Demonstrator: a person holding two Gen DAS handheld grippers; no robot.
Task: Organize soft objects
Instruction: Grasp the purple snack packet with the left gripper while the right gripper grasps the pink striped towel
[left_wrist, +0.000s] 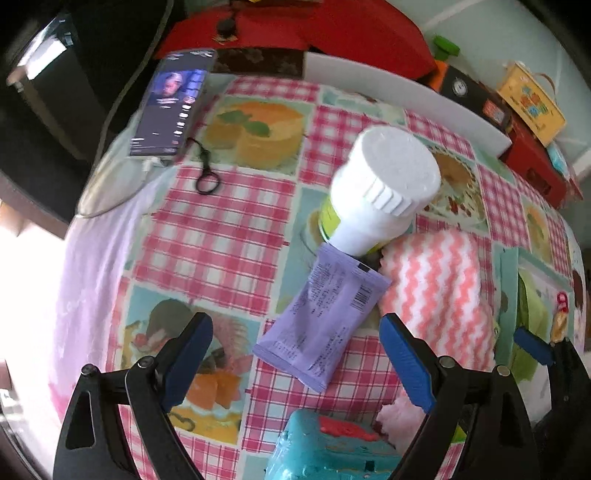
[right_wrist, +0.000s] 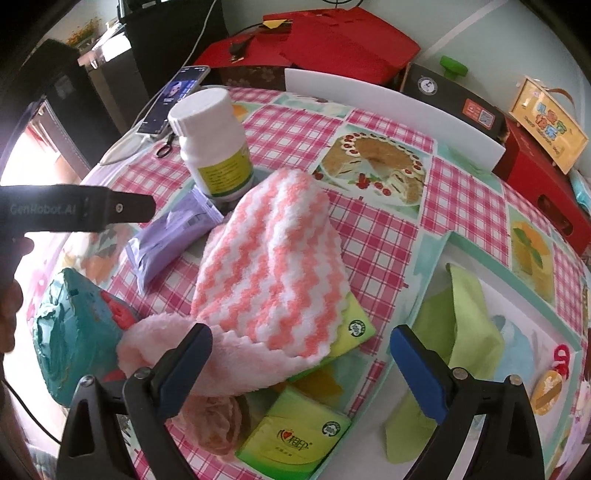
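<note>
My left gripper (left_wrist: 295, 356) points down at the table and is open. A purple packet (left_wrist: 321, 325) lies flat between its blue pads without touching them. Beyond the packet stand a white bottle (left_wrist: 373, 184) and a pink-and-white zigzag cloth (left_wrist: 436, 288). A teal pack (left_wrist: 325, 450) lies below the gripper. My right gripper (right_wrist: 303, 369) is open above the near edge of the zigzag cloth (right_wrist: 273, 266), which drapes over a pale pink fluffy cloth (right_wrist: 173, 343) and green tissue packs (right_wrist: 295, 439). A light green cloth (right_wrist: 461, 321) lies to its right.
A lit phone (left_wrist: 170, 107) and a black cord loop (left_wrist: 207, 173) lie at the far left of the checked tablecloth (left_wrist: 221, 229). A white board (left_wrist: 406, 96), red boxes (right_wrist: 343, 40) and a yellow box (right_wrist: 546, 122) line the back edge. A person's hand (right_wrist: 11, 302) is at the left.
</note>
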